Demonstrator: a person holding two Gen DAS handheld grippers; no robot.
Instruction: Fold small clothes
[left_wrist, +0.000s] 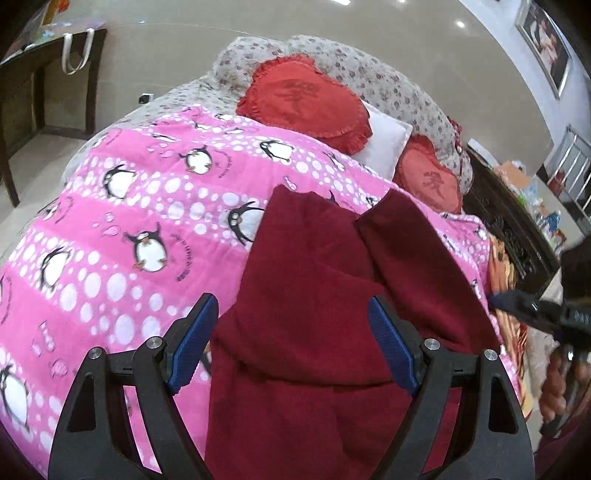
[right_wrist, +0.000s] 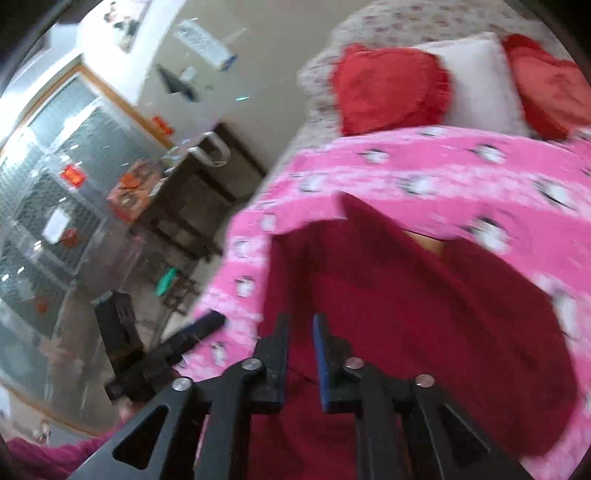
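Note:
A dark red garment (left_wrist: 317, 295) lies partly folded on a pink penguin-print quilt (left_wrist: 122, 206), one part laid over its middle. My left gripper (left_wrist: 291, 325) is open and empty, its jaws wide apart above the garment's near part. In the right wrist view the garment (right_wrist: 424, 314) fills the lower right, blurred. My right gripper (right_wrist: 301, 332) hangs over the garment's left edge with a narrow gap between its jaws and nothing visibly between them. The right gripper also shows at the right edge of the left wrist view (left_wrist: 535, 310).
Two red heart cushions (left_wrist: 306, 103) and a white pillow (left_wrist: 384, 144) lie at the head of the bed. A dark wooden table (left_wrist: 40, 92) stands left, a dark cluttered cabinet (left_wrist: 517, 229) right. Orange patterned fabric (left_wrist: 506, 280) lies at the quilt's right edge.

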